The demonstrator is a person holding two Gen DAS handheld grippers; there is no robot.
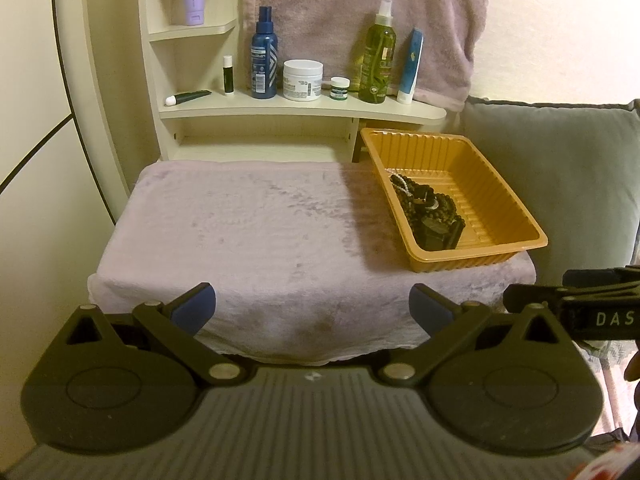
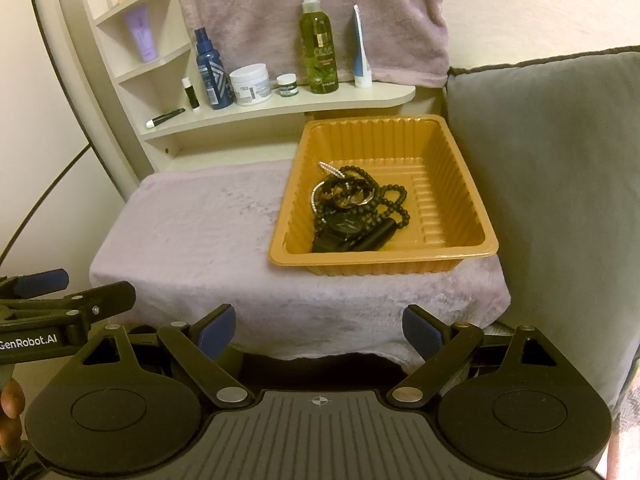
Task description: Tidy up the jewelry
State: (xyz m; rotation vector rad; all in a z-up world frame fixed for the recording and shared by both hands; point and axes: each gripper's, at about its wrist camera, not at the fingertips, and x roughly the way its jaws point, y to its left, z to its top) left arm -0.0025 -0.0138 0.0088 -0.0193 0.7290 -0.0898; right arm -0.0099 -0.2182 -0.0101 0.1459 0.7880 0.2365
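Note:
An orange ribbed plastic tray (image 1: pixel 492 184) (image 2: pixel 452 184) sits on the right part of a towel-covered surface (image 1: pixel 248 232) (image 2: pixel 192 240). Inside it lies a tangle of jewelry (image 1: pixel 430 210) (image 2: pixel 358 208): black bead strands, a pale beaded chain, a gold-toned ring piece and dark small cases. My left gripper (image 1: pixel 312 312) hovers open near the front edge of the towel, nothing between its blue pads. My right gripper (image 2: pixel 319 331) is open too, in front of the tray, empty. Each gripper shows at the edge of the other's view.
A cream shelf (image 1: pixel 304 110) (image 2: pixel 280 104) behind the surface carries bottles, jars and tubes. A pinkish towel (image 1: pixel 360 20) hangs on the wall above it. A grey cushion (image 1: pixel 560 184) (image 2: pixel 552 200) stands to the right of the tray.

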